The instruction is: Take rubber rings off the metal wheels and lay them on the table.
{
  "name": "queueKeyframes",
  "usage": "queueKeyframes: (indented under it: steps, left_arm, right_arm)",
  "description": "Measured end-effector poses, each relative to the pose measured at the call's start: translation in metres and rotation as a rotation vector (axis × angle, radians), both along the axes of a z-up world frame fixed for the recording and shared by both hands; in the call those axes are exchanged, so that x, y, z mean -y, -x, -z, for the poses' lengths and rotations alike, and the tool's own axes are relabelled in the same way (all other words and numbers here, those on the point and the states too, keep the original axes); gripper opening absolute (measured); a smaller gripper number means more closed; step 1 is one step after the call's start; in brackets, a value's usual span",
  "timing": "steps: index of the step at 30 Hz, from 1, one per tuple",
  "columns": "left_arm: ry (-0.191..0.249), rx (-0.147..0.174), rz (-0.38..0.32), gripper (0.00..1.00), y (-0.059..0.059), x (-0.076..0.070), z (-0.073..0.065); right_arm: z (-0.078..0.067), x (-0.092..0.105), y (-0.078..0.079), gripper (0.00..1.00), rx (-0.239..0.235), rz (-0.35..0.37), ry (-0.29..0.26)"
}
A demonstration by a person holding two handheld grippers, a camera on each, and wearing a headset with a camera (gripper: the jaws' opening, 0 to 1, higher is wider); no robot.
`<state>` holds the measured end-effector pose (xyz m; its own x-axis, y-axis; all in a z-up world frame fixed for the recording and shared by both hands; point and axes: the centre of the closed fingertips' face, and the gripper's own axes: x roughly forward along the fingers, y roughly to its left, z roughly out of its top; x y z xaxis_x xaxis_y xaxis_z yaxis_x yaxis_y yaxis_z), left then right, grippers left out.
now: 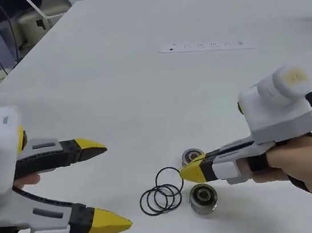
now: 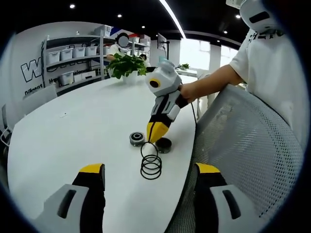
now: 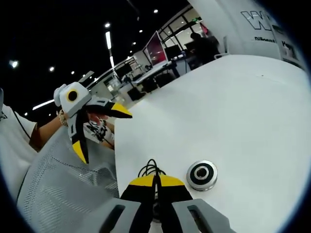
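Done: rubber rings (image 1: 162, 198) piled on bench (image 1: 140, 84), lower centre. Now: right claw (image 1: 186, 173) pinches one of them; left claw (image 1: 117, 186) wide open, empty. Rings left on metal wheels (image 1: 203, 197): unclear.

This is probably an open-plan office or lab: shelving (image 2: 73, 60) stacked with white bins, big wall lettering (image 2: 34, 70), recessed ceiling lights (image 2: 72, 6), a potted plant (image 2: 125, 65), desk monitors (image 3: 156, 47) and a long white table (image 2: 73, 121).

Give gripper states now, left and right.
Left gripper: open, jaws wide apart, holding nothing.
Right gripper: jaws shut on a rubber ring.
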<state>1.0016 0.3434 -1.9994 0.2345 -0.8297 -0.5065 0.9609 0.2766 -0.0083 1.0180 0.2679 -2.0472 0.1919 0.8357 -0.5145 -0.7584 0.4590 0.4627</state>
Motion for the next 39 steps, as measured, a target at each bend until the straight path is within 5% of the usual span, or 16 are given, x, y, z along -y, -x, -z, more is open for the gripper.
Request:
queueKeyframes:
  steps: [19,39]
  left_arm:
    - [0.048,-0.02,-0.107,0.76,0.003,-0.019,0.0]
    - [0.051,-0.028,-0.144,0.75,0.004,-0.021,0.003]
  right_arm:
    - [0.009,-0.002,0.007,0.0,-0.002,-0.045,0.056]
    - [0.003,-0.002,0.012,0.0,-0.021,-0.063,0.031]
